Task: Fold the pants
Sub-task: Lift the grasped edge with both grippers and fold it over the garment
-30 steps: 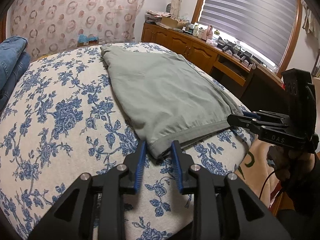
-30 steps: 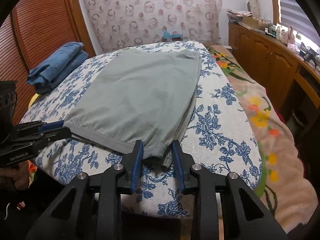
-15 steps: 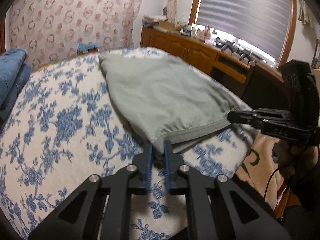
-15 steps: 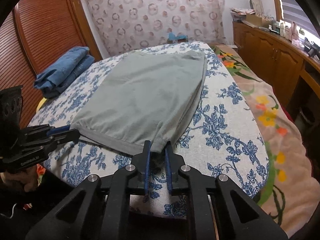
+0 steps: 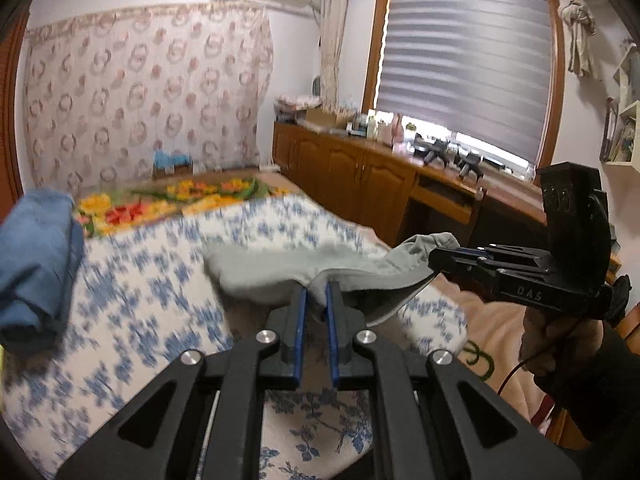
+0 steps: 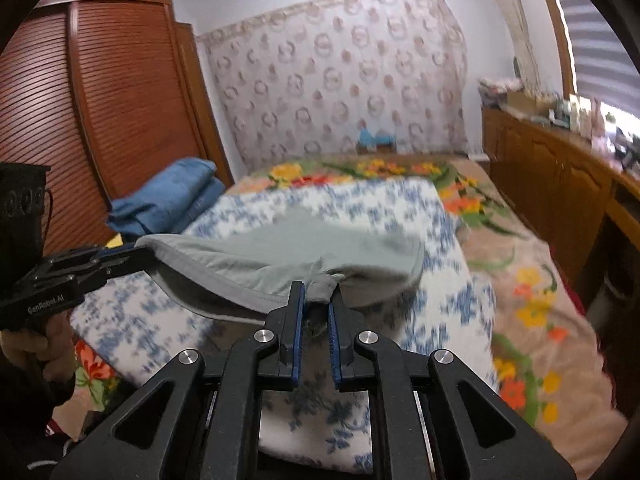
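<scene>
Bedroom walls, a patterned curtain [image 5: 144, 96] and a slatted window blind [image 5: 468, 64] frame a bed [image 6: 436, 280] spread with a white cloth printed in blue flowers. With the bed as the landmark: grey-green pants [image 6: 280, 256] lie across its middle, their far end on the cloth and their near hem raised off it, sagging in a curve between two held corners. Folded blue jeans [image 6: 168, 200] sit at the bed's left edge, beside a slatted wooden wardrobe [image 6: 116, 112]. Low wooden cabinets [image 5: 352, 176] run along the bed's right side under the window.

At the bed's near edge, the left gripper [image 5: 316, 300] points forward and somewhat downward, its blue-lined jaws pinched together on the left corner of the pants' hem; cloth bunches up out of the narrow gap. The jaws have just been closing, with that corner between them. Alongside it, also above the bed's near edge, the right gripper [image 6: 318, 300] is tilted the same way, its jaws likewise having just been closing and now clamped on the other hem corner, a fold of fabric showing between the pads.

Each wrist view catches the other tool from the side, level with it, a hand [image 5: 560, 340] wrapped round the handle below. Bed and cloth are smeared with motion blur.
</scene>
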Tool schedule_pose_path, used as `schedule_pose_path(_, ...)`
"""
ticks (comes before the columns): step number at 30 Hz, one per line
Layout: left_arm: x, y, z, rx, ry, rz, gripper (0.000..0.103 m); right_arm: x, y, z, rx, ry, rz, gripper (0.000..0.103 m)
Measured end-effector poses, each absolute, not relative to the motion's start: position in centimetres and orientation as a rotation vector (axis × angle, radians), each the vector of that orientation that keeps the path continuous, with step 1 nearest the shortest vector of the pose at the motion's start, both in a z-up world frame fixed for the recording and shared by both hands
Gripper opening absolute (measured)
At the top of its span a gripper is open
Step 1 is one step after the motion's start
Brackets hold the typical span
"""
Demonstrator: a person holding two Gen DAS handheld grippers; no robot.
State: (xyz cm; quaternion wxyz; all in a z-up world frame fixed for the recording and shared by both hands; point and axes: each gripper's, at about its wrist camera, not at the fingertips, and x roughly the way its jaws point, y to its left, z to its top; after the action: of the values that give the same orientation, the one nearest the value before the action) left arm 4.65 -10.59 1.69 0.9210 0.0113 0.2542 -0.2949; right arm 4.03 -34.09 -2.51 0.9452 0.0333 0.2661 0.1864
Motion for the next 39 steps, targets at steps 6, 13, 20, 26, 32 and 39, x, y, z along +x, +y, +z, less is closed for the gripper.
schedule_pose_path(6, 3.5, -8.7, 6.4, 0.022, 0.441, -0.597, 0.006, 3.1, -32.5, 2.4, 0.018, 0.453, 0.43, 0.008)
schedule_pose_path(13, 3.0, -5.5, 10.9, -0.012, 0.36, -0.584, 0.006, 2.8, -30.0, 7.1, -0.008, 0.375, 0.515, 0.008)
schedule_pose_path(20, 4.5, -2.0, 12.6, -0.004, 0.326, -0.493, 0.006, 4.6, -26.5, 9.2, -0.048, 0.333, 0.577, 0.008)
schedule_pose_path(26, 10.4, 0.2, 10.7, -0.013, 0.374, -0.422, 0.006, 10.6, -24.2, 8.6, -0.077, 0.363, 0.581, 0.008)
schedule_pose_path(32, 17.0, 0.5, 10.1, -0.023, 0.388, -0.405, 0.006, 17.6, -22.8, 8.0, -0.078, 0.404, 0.568, 0.008)
schedule_pose_path(39, 22.8, -0.6, 14.2, 0.008, 0.303, -0.408, 0.006, 24.1, -22.8, 11.0, -0.09, 0.317, 0.512, 0.008)
